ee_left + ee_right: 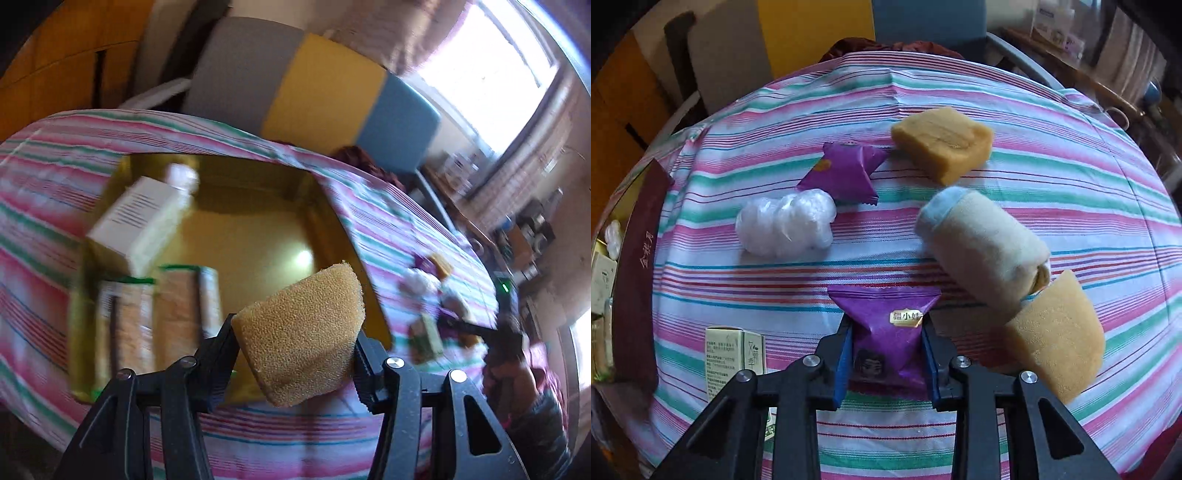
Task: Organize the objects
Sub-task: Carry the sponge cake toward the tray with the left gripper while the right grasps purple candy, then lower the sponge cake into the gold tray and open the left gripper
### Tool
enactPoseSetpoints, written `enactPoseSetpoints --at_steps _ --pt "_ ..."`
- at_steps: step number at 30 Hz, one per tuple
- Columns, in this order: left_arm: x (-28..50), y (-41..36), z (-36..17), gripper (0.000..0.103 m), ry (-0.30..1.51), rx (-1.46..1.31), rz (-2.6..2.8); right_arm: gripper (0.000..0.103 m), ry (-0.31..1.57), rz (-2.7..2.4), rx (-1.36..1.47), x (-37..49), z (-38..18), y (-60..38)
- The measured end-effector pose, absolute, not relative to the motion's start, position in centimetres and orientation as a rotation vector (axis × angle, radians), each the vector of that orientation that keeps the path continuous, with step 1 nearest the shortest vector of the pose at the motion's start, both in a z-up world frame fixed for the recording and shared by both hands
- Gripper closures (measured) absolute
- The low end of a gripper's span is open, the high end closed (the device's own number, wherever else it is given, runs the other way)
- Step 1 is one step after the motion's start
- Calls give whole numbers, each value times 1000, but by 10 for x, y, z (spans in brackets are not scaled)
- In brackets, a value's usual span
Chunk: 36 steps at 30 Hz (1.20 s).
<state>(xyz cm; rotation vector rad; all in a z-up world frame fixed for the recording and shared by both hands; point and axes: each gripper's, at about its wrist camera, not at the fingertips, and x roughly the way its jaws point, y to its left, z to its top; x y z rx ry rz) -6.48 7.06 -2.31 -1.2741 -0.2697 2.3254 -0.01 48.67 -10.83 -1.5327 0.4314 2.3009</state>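
Observation:
My left gripper (293, 334) is shut on a tan sponge wedge (301, 332) and holds it above the near right corner of a gold box (258, 236). In the box lie a white carton (136, 221) and two slim packets (159, 317). My right gripper (886, 343) is shut on a purple snack packet (886, 332) just above the striped cloth (1034, 192). Before it on the cloth lie a second purple packet (846, 173), a white plastic wad (786, 223), a tan sponge block (942, 142), a rolled cream towel (982, 251) and another sponge wedge (1056, 332).
A small green-and-white carton (733, 354) stands at the near left of the right gripper. The gold box's dark red lid edge (642, 266) runs along the cloth's left side. A grey, yellow and blue chair back (314, 88) stands behind the table. The image is motion-blurred in the left wrist view.

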Motion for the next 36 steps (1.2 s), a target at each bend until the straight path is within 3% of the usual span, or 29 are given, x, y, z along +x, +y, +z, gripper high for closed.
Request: enactPoseSetpoints --at_steps 10,25,28,30,31,36 --pt "-140 66 -14 48 -181 -1249 2426 71 366 2303 -1549 -1 -111 486" --pt "-254 99 -75 45 -23 -1461 2436 70 330 2315 -1556 0 -110 485" --pt "-267 97 -78 38 -21 -1490 2431 70 327 2316 -1554 -1 -111 485" --pt "-269 92 -76 23 -94 -1494 2416 70 325 2317 -1554 0 -111 485" --pt "-268 90 -72 20 -112 -1480 2421 70 324 2317 -1554 -1 -111 485" --pt "-250 80 -51 20 -137 -1399 2462 70 328 2316 -1553 -3 -113 485"
